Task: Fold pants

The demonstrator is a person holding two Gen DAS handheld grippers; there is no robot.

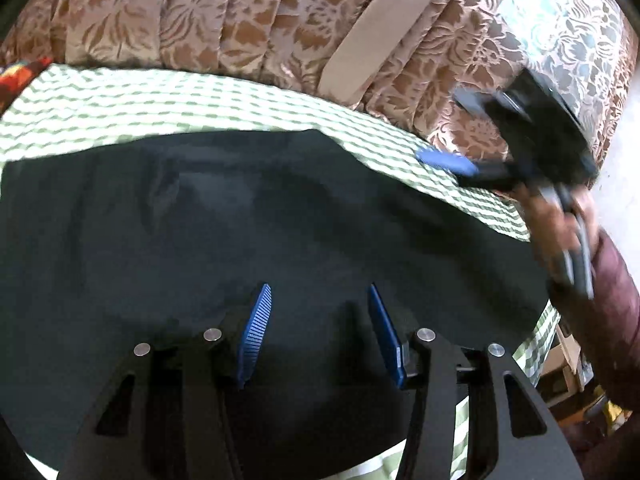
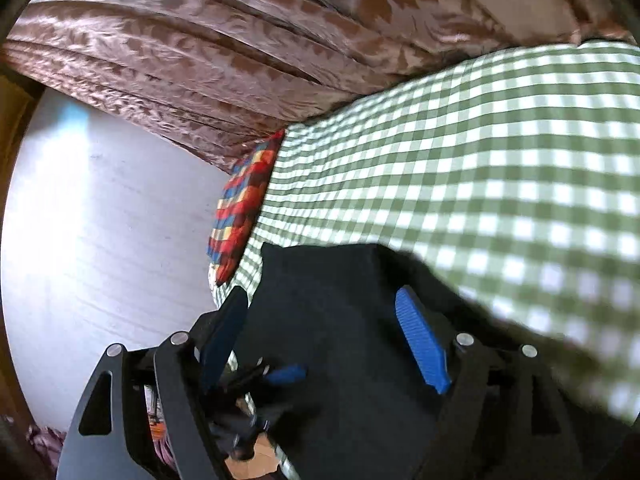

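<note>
At the far left of the left wrist view a scrap of red and orange patterned fabric (image 1: 18,76) peeks in at the edge of the green and white checked cloth (image 1: 120,100) that covers the surface. The dark pants (image 1: 240,220) lie spread flat on that cloth and fill most of the middle of the view. Above them the left gripper (image 1: 318,320) hangs with its blue fingers (image 1: 256,332) set wide apart and nothing between them. Behind the surface hangs a brown floral curtain (image 1: 200,20). At the right, blurred, the right gripper (image 1: 460,136) is over the far right edge of the checked cloth, beside the pants, held by a hand (image 1: 560,224). In the right wrist view, from the left, a pale floor (image 2: 100,220) shows, then a red, blue and yellow checked cushion (image 2: 244,200) that lies against the edge of the checked cloth. The right gripper (image 2: 326,332) has its fingers spread wide, with dark pants fabric showing between them; whether it touches them I cannot tell. No containers are visible.
</note>
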